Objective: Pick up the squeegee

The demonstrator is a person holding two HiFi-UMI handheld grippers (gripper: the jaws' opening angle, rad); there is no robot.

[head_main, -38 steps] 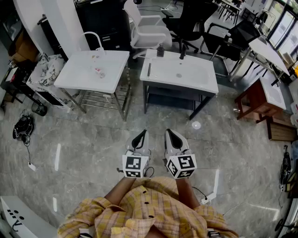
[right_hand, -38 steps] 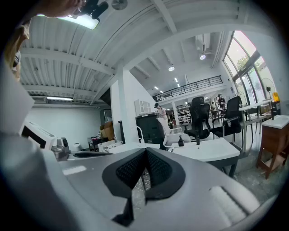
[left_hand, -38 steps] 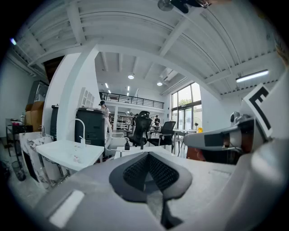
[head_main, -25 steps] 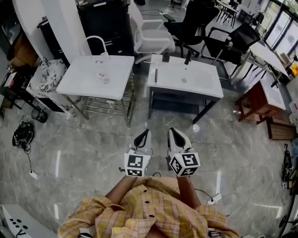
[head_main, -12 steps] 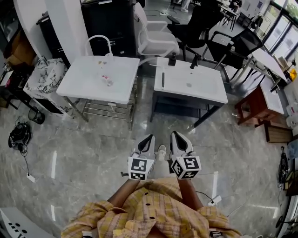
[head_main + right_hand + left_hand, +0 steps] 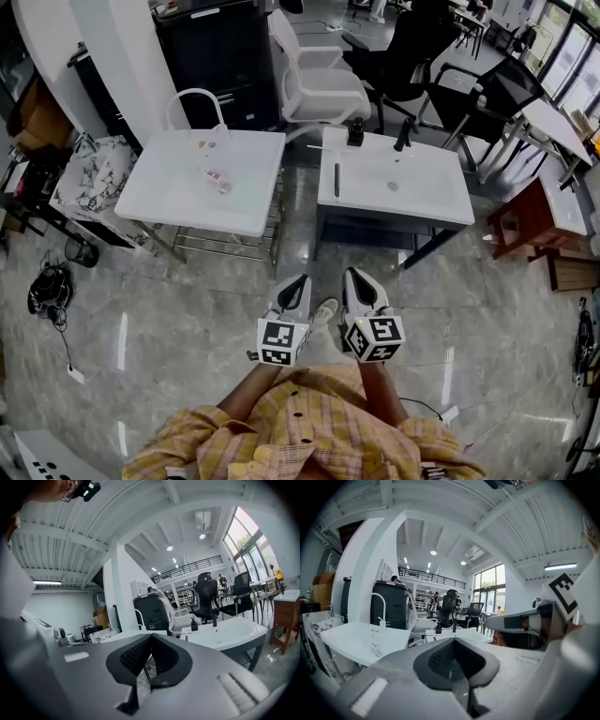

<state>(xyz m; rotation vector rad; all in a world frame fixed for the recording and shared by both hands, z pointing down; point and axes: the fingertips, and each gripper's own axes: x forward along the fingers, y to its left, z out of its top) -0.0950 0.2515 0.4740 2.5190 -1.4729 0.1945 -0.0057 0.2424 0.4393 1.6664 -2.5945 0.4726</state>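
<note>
my left hand-held gripper [image 6: 296, 289] and right hand-held gripper [image 6: 356, 284] are both pressed together, empty. the squeegee [image 6: 336, 181] lies well ahead on the sink [image 6: 441, 211], along its left edge, long axis pointing away from me. the right one looks slightly nearer.

The left gripper [image 6: 298, 281] and right gripper [image 6: 351, 274] hang side by side, aimed at 12 o'clock. Well apart at 12 o'clock — the squeegee [image 6: 337, 180] lies on the right sink [image 6: 433, 195], along its left rim; the left sink [image 6: 169, 187] stands at 10 o'clock.
</note>
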